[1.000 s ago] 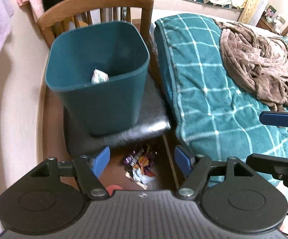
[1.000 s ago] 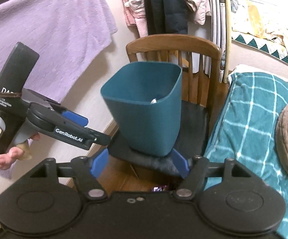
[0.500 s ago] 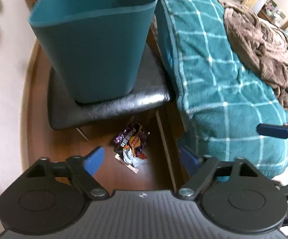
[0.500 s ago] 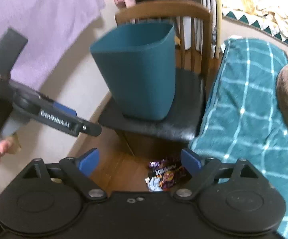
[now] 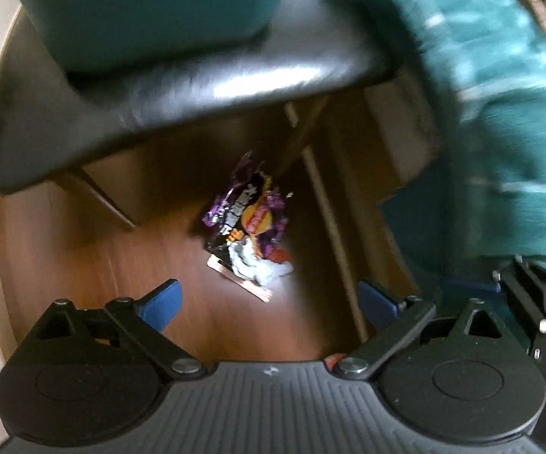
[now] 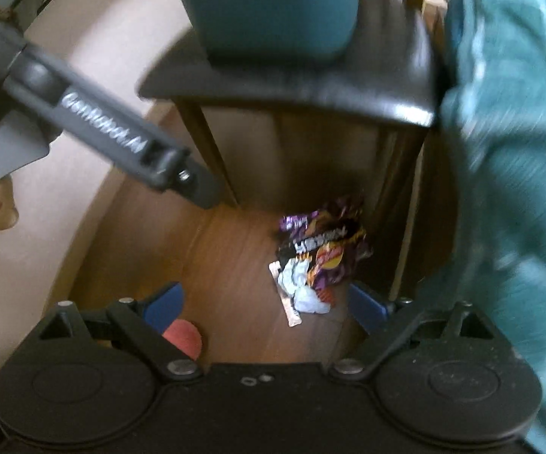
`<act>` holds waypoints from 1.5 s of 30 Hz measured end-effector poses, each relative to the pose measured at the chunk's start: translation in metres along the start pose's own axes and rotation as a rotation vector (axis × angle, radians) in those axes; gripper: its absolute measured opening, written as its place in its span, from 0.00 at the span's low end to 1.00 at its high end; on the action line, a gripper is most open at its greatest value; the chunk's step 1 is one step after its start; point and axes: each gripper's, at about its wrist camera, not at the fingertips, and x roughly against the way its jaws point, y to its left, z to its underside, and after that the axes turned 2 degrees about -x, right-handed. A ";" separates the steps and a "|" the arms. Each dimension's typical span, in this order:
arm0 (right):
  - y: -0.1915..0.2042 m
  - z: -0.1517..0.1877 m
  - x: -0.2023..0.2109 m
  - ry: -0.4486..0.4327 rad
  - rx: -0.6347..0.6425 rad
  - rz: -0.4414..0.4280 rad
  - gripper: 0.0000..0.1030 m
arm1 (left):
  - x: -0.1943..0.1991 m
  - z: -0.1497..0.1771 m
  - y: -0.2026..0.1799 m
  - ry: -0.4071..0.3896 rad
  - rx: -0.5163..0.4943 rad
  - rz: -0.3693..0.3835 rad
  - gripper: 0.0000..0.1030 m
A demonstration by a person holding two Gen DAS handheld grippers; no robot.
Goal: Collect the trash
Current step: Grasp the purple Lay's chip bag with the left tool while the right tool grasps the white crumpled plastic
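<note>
A purple and orange snack wrapper lies on the wooden floor under the chair, with a crumpled white scrap against it. My left gripper hangs just above them. Its jaws are opening and nothing is between the blue pads. In the right wrist view the same wrapper and white scrap lie just ahead of my right gripper, nearer its right pad. That gripper is open and holds nothing. The teal bin stands on the chair seat above.
The black chair seat and its wooden legs overhang the trash. A teal checked blanket drapes down on the right. The left gripper's body crosses the right wrist view. A round pink thing lies on the floor.
Both grippers have dropped from bin height to just above the floor under the chair, and their jaws have spread wider. The wrapper now fills much more of both views.
</note>
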 end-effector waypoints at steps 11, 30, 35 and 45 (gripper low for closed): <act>-0.048 0.057 -0.217 0.063 -0.091 0.046 0.81 | -0.220 -0.011 0.022 0.000 -0.115 -0.097 0.97; -0.044 0.089 -0.407 0.114 0.208 0.122 0.59 | -0.403 -0.052 0.072 0.121 -0.125 -0.171 0.89; -0.043 0.097 -0.413 0.134 0.240 0.152 0.48 | -0.411 -0.054 0.074 0.195 -0.116 -0.152 0.32; -0.055 0.093 -0.369 0.152 0.061 0.106 0.45 | -0.359 -0.052 0.071 0.175 -0.066 -0.209 0.13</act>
